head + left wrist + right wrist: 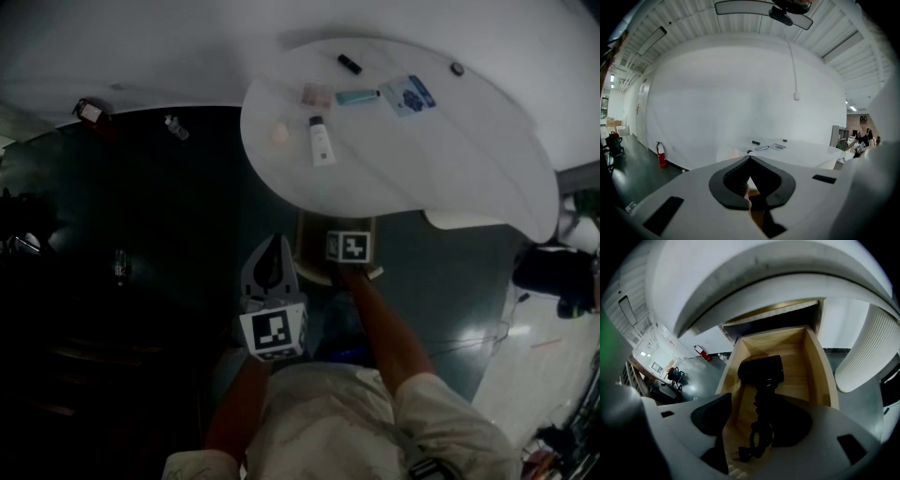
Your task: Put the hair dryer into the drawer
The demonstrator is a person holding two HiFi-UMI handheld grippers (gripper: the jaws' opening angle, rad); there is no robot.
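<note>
Two empty tongs: right gripper (757,414) spread wide over the hair dryer (761,370), lying mid-frame inside the open drawer (819,371); left gripper (750,161) pressed together. Lift straight clear of the cord (759,439).

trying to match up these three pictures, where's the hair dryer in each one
Head view: not visible; only a wooden edge of the drawer shows below the table rim.
Left gripper view: not in it.
Right gripper view: centre, the black hair dryer lies inside the open drawer, its cord trailing toward the camera.
Shared landmark: the red fire extinguisher by the wall.
</note>
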